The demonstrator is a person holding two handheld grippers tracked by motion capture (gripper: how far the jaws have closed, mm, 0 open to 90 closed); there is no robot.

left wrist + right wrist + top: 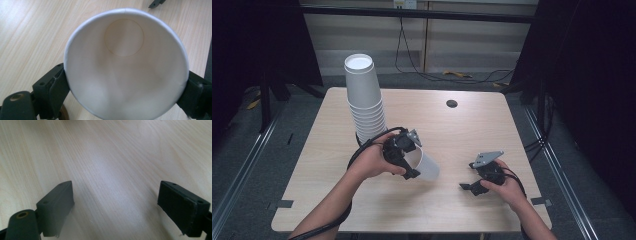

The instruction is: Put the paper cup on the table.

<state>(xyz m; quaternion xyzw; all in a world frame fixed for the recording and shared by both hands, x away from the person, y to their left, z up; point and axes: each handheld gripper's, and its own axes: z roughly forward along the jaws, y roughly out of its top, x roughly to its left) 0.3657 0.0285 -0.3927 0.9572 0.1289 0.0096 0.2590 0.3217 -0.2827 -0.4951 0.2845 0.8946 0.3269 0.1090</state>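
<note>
Left gripper (408,161) clamped across paper cup (424,165) beside cup stack (364,97), risking crushing; right gripper (472,186) agape, empty.

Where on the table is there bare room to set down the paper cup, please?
The far right stretch, between the small dark hole and the right gripper, is bare wood. So is the near left corner of the table. It is crowded where the cup stack meets the left gripper holding the cup.
</note>
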